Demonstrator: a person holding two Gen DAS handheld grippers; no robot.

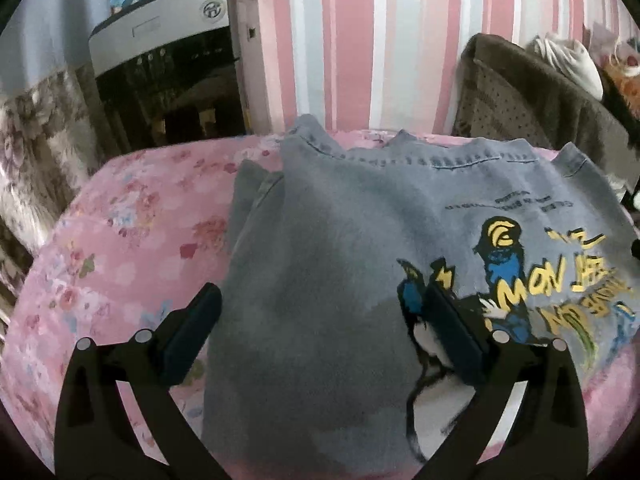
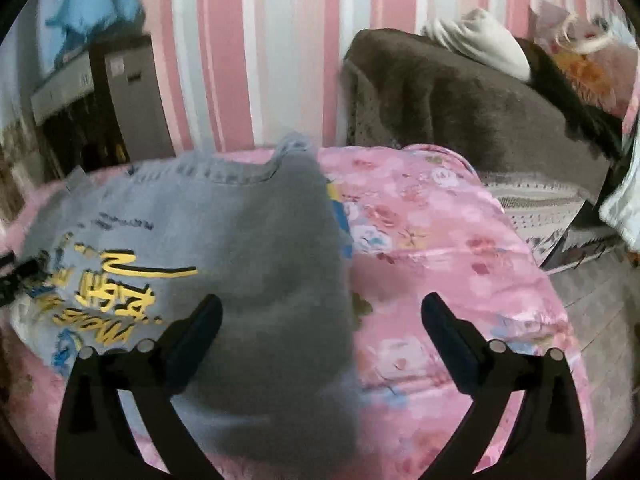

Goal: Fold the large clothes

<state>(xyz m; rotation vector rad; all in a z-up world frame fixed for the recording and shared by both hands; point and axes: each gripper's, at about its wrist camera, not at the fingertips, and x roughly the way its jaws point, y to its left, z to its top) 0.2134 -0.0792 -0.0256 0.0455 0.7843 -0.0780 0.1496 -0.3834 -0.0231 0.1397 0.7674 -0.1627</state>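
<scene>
Pink floral bedding [image 1: 132, 216] covers the bed in front of you, and the grey printed shirt [image 1: 340, 248] lies flat on it, both sides folded in over the middle, its yellow and blue print partly showing. Your left gripper [image 1: 320, 312] hovers over the shirt's left fold with jaws spread wide, holding nothing. Your right gripper [image 2: 322, 316] is likewise released, straddling the shirt's right folded edge and the bedding beside it. Behind the bed, pink, white and grey striped wallpaper [image 1: 360, 40] fills the wall. A dark cabinet [image 1: 168, 80] stands at the left, and a brown blanket [image 2: 460, 100] is heaped at the right.
</scene>
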